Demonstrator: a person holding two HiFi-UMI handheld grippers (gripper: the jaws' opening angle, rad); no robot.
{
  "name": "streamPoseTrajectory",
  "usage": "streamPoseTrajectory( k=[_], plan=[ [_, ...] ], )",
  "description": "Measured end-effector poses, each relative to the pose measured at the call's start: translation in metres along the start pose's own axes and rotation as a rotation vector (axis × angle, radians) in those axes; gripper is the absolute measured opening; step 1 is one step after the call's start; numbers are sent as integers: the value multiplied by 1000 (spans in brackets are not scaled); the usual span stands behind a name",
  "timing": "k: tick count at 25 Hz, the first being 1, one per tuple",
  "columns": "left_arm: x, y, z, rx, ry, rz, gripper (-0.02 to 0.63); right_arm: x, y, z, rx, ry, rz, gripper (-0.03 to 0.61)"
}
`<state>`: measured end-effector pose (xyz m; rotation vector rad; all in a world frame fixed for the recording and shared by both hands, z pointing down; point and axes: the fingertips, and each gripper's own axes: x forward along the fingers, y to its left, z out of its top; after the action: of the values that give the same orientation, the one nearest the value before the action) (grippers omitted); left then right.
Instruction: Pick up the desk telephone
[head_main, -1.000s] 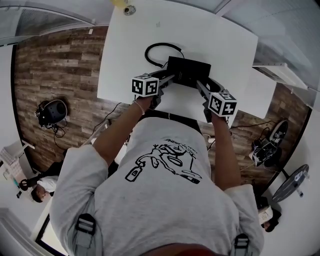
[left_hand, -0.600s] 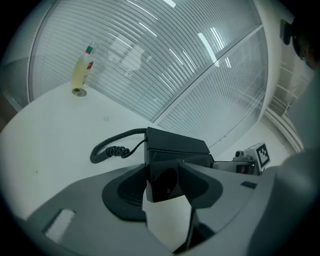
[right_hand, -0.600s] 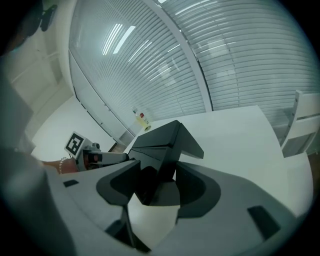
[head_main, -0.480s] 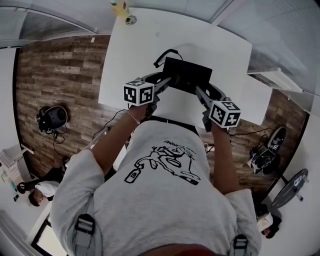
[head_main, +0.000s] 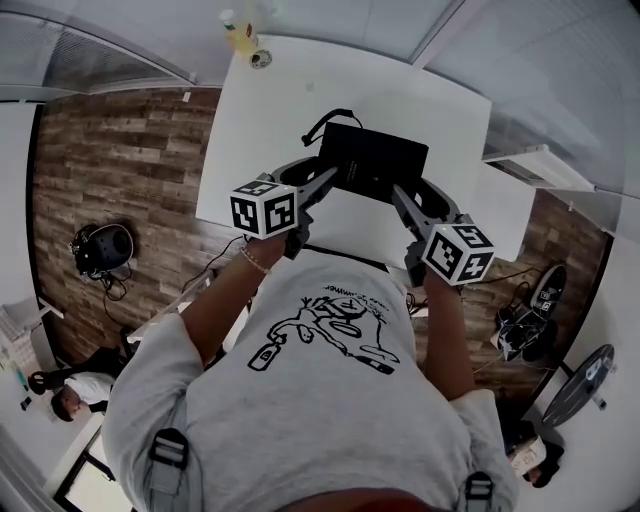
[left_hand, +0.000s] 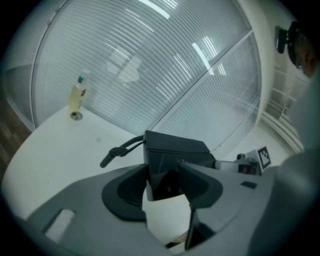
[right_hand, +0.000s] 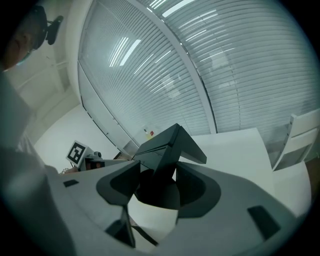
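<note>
The black desk telephone (head_main: 372, 160) hangs above the white table (head_main: 270, 110), held from both sides. My left gripper (head_main: 328, 180) is shut on its left edge and my right gripper (head_main: 400, 195) is shut on its right edge. In the left gripper view the telephone (left_hand: 175, 150) sits clamped in the left gripper (left_hand: 162, 180), and its coiled cord (left_hand: 120, 149) trails off to the left. In the right gripper view the telephone (right_hand: 165, 145) tilts up out of the right gripper (right_hand: 157, 175). The cord (head_main: 325, 122) loops off the phone's far left corner.
A yellowish bottle (head_main: 240, 35) and a small round object (head_main: 260, 58) stand at the table's far left corner. A low white side unit (head_main: 520, 170) adjoins the table on the right. Wood floor lies around, with a dark device (head_main: 100, 225) at left and shoes (head_main: 530, 310) at right.
Both grippers have risen with the telephone clamped between them, so it now hangs higher above the table. The cord has been pulled out of its loop and trails from the phone.
</note>
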<state>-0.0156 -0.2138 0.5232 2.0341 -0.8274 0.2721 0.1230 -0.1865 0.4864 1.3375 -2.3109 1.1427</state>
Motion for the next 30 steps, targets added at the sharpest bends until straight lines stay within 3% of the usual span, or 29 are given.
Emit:
streamPoseTrajectory(
  k=[10,30],
  plan=[
    [-30,-34,22,12,-51,-14,195,-30,31,31,-44,-36,19,212],
    [-40,-42,23,31,-62,-10,195,-38,38,33,-30,-48,36,210]
  ],
)
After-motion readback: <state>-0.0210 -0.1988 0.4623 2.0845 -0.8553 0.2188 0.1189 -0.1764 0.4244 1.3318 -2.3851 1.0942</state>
